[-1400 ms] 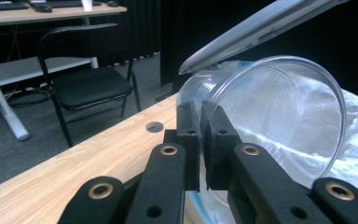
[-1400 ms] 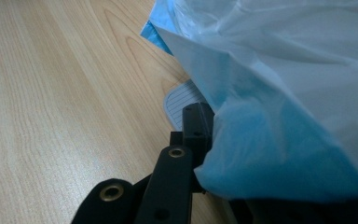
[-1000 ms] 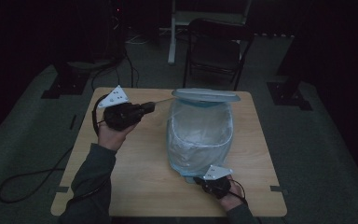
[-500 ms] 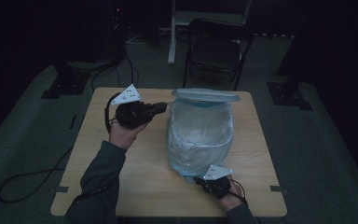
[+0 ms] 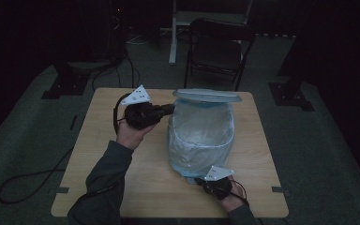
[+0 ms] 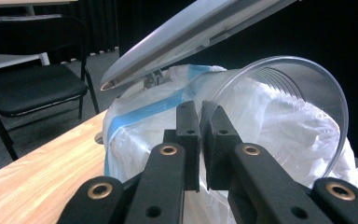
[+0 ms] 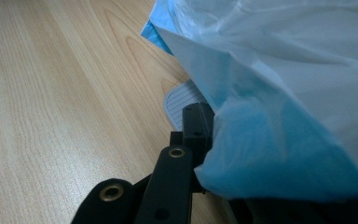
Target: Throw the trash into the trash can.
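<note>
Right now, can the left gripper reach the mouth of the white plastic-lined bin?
Probably yes: its grey lid stands raised, and the left gripper, shut on a clear plastic cup, is beside the bin.

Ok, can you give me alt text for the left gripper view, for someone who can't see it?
The left tongs, jaws nearly together, pinch the rim of a clear plastic cup tipped on its side above a bin lined with a white-and-blue bag. The bin's grey lid stands raised behind it. A wooden table and a black folding chair lie to the left.
</note>
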Demonstrator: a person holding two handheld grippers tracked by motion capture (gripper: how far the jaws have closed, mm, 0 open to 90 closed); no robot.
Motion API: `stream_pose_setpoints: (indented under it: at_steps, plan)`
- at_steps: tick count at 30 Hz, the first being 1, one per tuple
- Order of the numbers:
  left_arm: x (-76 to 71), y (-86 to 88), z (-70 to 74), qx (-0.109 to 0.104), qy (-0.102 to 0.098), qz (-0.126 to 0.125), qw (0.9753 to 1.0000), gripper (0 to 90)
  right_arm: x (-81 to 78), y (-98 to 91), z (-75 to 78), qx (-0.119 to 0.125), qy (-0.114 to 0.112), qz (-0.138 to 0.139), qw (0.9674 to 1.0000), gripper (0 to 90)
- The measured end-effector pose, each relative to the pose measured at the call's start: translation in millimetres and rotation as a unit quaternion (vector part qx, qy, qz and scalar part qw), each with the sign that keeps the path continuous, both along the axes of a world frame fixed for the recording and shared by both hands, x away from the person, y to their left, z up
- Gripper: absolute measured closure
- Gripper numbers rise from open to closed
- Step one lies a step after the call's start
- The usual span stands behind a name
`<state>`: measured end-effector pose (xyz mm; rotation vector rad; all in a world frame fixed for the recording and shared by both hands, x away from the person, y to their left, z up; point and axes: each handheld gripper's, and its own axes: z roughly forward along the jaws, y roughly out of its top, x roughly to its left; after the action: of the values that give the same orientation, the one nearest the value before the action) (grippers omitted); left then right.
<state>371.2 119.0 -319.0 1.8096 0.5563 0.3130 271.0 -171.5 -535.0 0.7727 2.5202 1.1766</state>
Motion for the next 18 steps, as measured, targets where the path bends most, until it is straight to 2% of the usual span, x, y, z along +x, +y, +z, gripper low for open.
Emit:
stream_pose_setpoints:
  at_steps: [2, 5, 7, 13, 18]
  plan:
    - [0.4, -0.2, -0.2, -0.005, -0.001, -0.001, 1.0000, 85.6, 0.0, 0.0, 0.0, 0.000, 0.000, 0.000, 1.0000, 90.0]
    - [1.7, -0.3, -1.2, -0.006, 0.003, -0.008, 0.9999, 70.8, -0.1, 0.1, 0.0, 0.000, 0.000, 0.000, 1.0000, 90.0]
    - [1.7, -0.2, -1.8, -0.011, 0.005, -0.012, 0.9999, 66.2, -0.1, 0.1, 0.0, 0.000, 0.000, 0.000, 1.0000, 90.0]
    - [-0.7, 3.0, -0.6, -0.017, 0.000, -0.009, 0.9998, 61.9, -0.1, 0.0, 0.0, 0.000, 0.000, 0.000, 1.0000, 90.0]
    - [-5.9, 15.5, -1.8, -0.031, -0.004, 0.006, 0.9995, 60.3, -0.1, 0.0, 0.0, 0.000, 0.000, 0.000, 1.0000, 90.0]
